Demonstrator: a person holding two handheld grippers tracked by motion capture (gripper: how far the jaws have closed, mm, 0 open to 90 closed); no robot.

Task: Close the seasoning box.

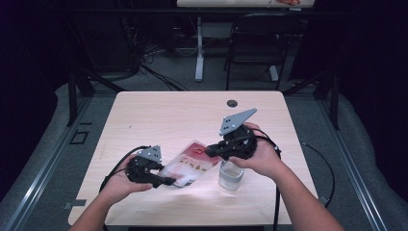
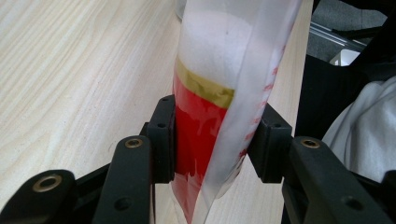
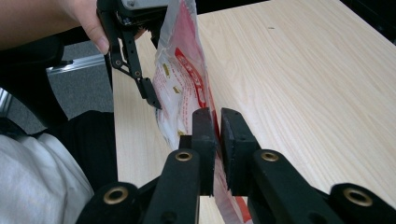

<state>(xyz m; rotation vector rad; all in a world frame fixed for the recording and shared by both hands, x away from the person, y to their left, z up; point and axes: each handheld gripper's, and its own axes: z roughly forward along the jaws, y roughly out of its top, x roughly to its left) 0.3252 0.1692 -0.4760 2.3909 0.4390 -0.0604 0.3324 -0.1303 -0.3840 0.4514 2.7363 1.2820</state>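
Observation:
A clear plastic bag (image 1: 190,166) with red print and white powder inside hangs tilted over the wooden table (image 1: 168,115), held between both grippers. My left gripper (image 1: 168,180) is shut on its lower end; in the left gripper view the jaws (image 2: 212,140) clamp the red part of the bag (image 2: 219,56). My right gripper (image 1: 210,150) is shut on the upper edge; in the right gripper view the jaws (image 3: 218,135) pinch the thin film of the bag (image 3: 182,79), with one of the left gripper's fingers (image 3: 140,79) beyond. A clear glass (image 1: 230,177) stands below the right hand.
A round cable hole (image 1: 232,103) sits near the table's far edge. Behind the table stand a black chair (image 1: 255,43) and a white table leg (image 1: 199,48). The glass is close to the table's front right edge.

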